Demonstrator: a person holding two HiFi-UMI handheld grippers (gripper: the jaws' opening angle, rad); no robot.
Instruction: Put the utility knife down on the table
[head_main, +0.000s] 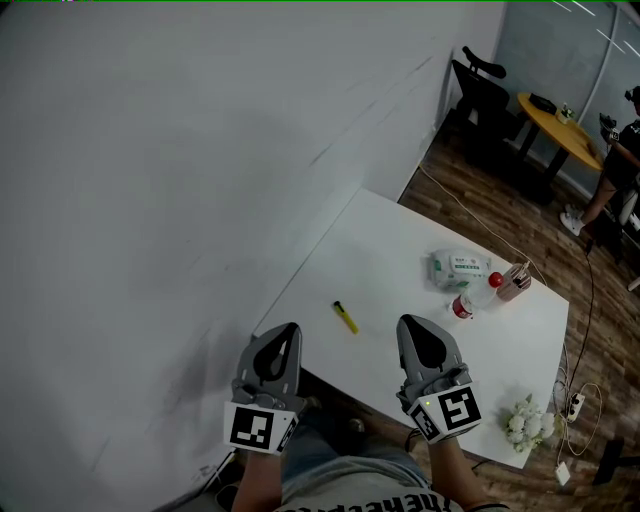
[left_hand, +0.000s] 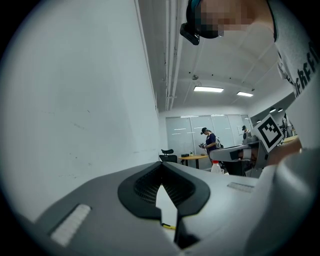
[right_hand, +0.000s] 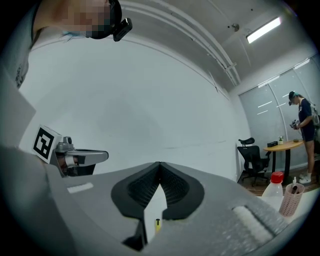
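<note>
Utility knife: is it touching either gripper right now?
Apart. The head view shows the utility knife lying on the table, with bare tabletop between it and both the left gripper and the right gripper.

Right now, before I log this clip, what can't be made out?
Utility knife: too small in head view to tell if the blade is out; in both gripper views, shut jaws hide all but a yellow sliver.
White packet: print too small, head view.
Pink cup: contents too small, head view.

No text readable, shirt lettering (head_main: 372, 503) cropped and upside down, green print on white packet (head_main: 460, 268) too small
</note>
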